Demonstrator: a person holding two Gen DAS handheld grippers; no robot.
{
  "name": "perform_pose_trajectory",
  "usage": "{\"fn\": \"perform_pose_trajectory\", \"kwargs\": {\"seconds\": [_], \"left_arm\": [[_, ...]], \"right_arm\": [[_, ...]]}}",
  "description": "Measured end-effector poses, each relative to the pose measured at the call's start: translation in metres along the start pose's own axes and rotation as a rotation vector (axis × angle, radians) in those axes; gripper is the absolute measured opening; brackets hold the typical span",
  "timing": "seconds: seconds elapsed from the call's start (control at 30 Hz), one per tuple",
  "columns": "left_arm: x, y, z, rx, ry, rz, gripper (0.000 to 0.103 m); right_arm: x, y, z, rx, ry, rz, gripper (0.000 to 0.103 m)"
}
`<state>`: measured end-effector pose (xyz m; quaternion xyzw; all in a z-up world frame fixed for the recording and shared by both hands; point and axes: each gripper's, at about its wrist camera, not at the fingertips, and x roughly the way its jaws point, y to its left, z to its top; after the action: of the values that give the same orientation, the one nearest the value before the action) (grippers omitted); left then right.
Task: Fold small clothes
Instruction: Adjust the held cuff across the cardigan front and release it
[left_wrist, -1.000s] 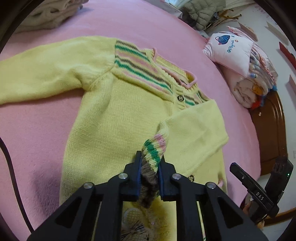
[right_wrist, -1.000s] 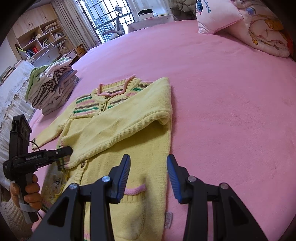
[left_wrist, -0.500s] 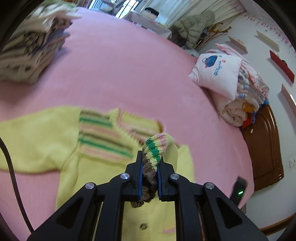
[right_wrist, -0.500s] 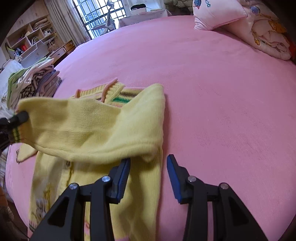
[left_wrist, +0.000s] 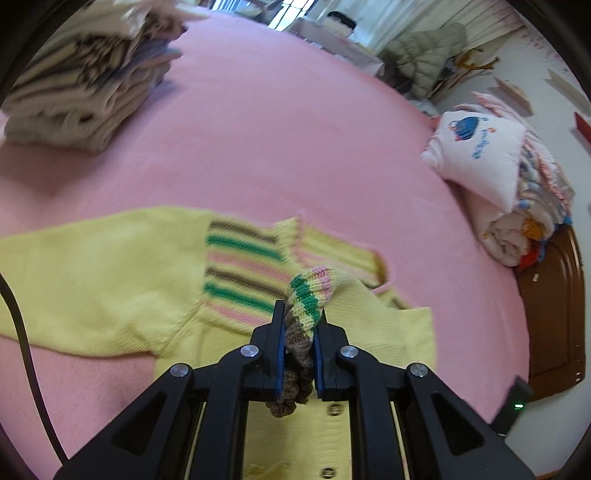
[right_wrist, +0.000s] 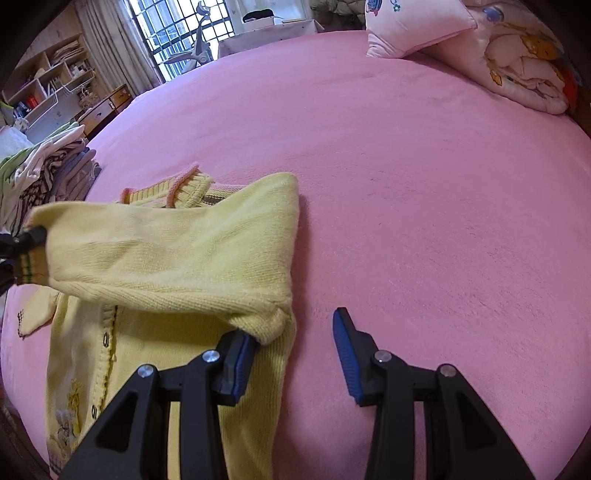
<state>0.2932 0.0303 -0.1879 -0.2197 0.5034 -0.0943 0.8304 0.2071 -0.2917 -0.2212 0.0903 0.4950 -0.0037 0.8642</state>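
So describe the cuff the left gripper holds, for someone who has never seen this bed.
On the pink bed lies a yellow cardigan. One sleeve is lifted across its front; its cuff is the striped green, pink and brown end pinched between the left gripper fingers.

Cardigan (left_wrist: 110, 280): ribbed matt yellow knit. Bedcover (right_wrist: 406, 166): matt pink fleece. Left gripper (left_wrist: 299, 354): matt black plastic; headboard (left_wrist: 554, 314): glossy wood.
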Motion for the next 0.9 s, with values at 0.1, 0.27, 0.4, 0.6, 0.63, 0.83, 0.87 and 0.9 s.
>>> {"fn": "perform_pose_trajectory", "kwargs": {"seconds": [0.1, 0.27, 0.4, 0.6, 0.63, 0.83, 0.87, 0.9], "left_arm": [[0.013, 0.012, -0.01, 0.0, 0.03, 0.032, 0.01], [0.029, 0.024, -0.025, 0.01, 0.093, 0.051, 0.011], [0.034, 0.027, -0.03, 0.027, 0.099, 0.067, 0.014], [0.041, 0.031, -0.035, 0.014, 0.103, 0.063, 0.017], [0.042, 0.031, -0.037, 0.011, 0.101, 0.062, 0.017], [0.039, 0.037, -0.04, 0.009, 0.096, 0.04, 0.017], [0.038, 0.038, -0.04, 0.009, 0.096, 0.037, 0.017], [0.039, 0.039, -0.04, 0.01, 0.097, 0.034, 0.017]], "right_arm": [[-0.003, 0.001, -0.003, -0.003, 0.001, -0.001, 0.041], [-0.003, -0.004, -0.011, 0.025, 0.039, 0.025, 0.041], [-0.02, -0.007, -0.01, 0.029, 0.039, 0.076, 0.041], [-0.039, -0.012, 0.021, 0.067, -0.009, 0.139, 0.042], [-0.033, -0.015, 0.03, 0.084, -0.002, 0.139, 0.042], [0.027, -0.017, 0.074, 0.149, 0.069, 0.156, 0.041], [0.037, -0.017, 0.079, 0.159, 0.085, 0.164, 0.041], [0.044, -0.019, 0.082, 0.172, 0.099, 0.177, 0.041]]}}
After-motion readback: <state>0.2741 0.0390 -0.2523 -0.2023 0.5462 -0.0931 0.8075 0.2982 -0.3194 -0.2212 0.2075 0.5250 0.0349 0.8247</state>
